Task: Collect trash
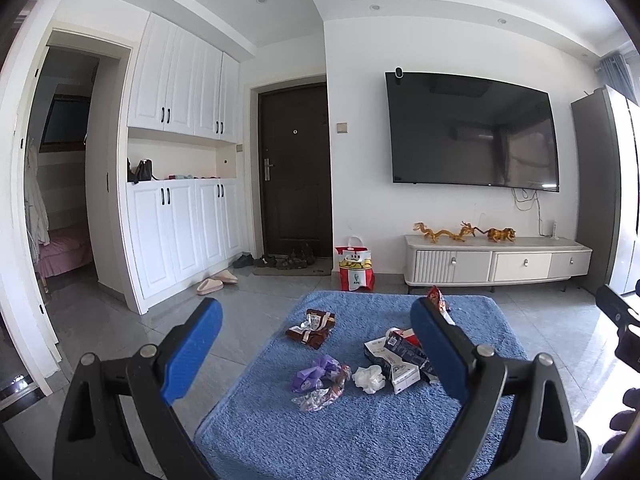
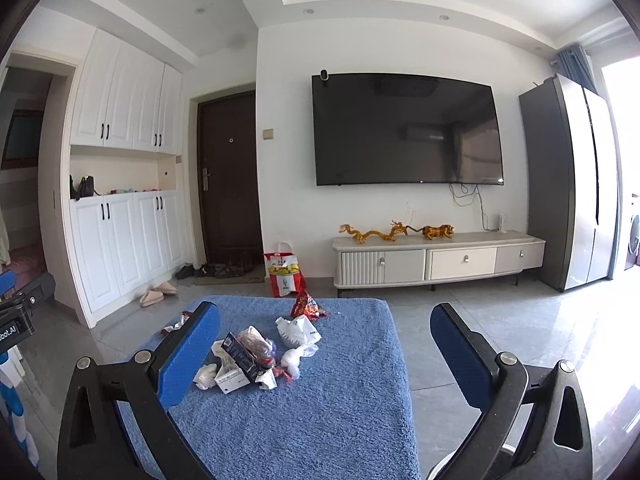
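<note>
Both the left gripper (image 1: 316, 344) and right gripper (image 2: 325, 350) hover released and empty, with scattered trash (image 1: 340, 372) on the blue mat (image 2: 320, 420) ahead between their fingers.

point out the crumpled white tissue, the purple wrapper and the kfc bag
crumpled white tissue (image 1: 370, 378), left wrist view, middle of the wad
purple wrapper (image 1: 314, 372), left wrist view, its crinkled centre
kfc bag (image 2: 285, 276), right wrist view, red lower front panel

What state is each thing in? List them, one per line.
Left tool: open, empty.
Right tool: open, empty.
Front door: closed.
TV: off.
Cabinet doors: closed.
KFC bag: upright, on floor.
Trash: loose on blue mat.
</note>
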`<state>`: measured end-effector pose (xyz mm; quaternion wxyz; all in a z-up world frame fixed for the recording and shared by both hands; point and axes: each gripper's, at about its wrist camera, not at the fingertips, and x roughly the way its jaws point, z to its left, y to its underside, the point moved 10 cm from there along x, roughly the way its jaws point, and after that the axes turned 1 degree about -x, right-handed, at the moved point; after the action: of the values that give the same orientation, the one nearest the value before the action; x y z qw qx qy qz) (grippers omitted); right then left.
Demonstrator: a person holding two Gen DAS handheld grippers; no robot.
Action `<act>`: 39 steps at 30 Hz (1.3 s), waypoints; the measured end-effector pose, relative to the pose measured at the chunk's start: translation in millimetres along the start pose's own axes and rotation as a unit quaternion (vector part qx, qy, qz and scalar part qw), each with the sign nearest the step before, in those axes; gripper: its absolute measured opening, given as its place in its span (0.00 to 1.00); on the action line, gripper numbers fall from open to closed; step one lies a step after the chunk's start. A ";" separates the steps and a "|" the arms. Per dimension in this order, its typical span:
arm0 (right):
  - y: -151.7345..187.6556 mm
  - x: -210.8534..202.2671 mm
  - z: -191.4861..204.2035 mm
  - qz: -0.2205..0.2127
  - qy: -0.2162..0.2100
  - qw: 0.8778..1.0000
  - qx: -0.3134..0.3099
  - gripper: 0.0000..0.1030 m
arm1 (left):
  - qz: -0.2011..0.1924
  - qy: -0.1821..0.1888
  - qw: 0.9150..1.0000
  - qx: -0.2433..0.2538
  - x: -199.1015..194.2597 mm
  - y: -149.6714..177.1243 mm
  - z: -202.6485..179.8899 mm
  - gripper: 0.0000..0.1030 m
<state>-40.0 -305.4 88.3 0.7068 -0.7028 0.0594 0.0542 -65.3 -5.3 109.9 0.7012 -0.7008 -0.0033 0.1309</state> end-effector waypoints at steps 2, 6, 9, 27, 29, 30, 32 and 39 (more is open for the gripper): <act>0.3 1.1 -2.3 0.002 -0.001 1.000 0.006 1.00 | 0.000 0.000 1.000 0.001 -0.5 -0.9 0.4 0.93; 4.4 4.3 -2.7 0.003 -0.006 1.000 0.012 1.00 | 0.005 -0.005 1.000 0.003 1.1 0.3 1.2 0.93; 6.9 5.5 -0.5 0.001 -0.010 1.000 0.007 1.00 | 0.016 0.003 1.000 -0.004 4.6 2.6 1.8 0.93; 29.3 39.3 -1.8 0.036 -0.016 0.999 0.026 1.00 | 0.057 0.019 0.998 -0.003 39.2 23.5 -2.9 0.93; 38.5 51.4 0.8 0.056 -0.025 0.998 0.028 1.00 | 0.076 0.022 0.997 -0.007 53.7 33.3 1.8 0.93; 43.1 56.9 2.5 0.065 -0.029 0.997 0.026 1.00 | 0.083 0.023 0.996 -0.011 59.1 37.8 5.5 0.93; 54.4 70.8 6.6 0.086 -0.039 0.995 0.023 1.00 | 0.103 0.025 0.994 -0.023 74.2 49.4 17.4 0.93; 98.2 124.9 35.3 0.148 -0.090 0.985 0.011 0.99 | 0.168 0.014 0.984 -0.050 118.8 96.2 66.0 0.93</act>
<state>67.8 -270.4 -28.5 0.7013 -0.6706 0.0998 0.2204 19.8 80.2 -4.9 0.6330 -0.7275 0.1179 0.2369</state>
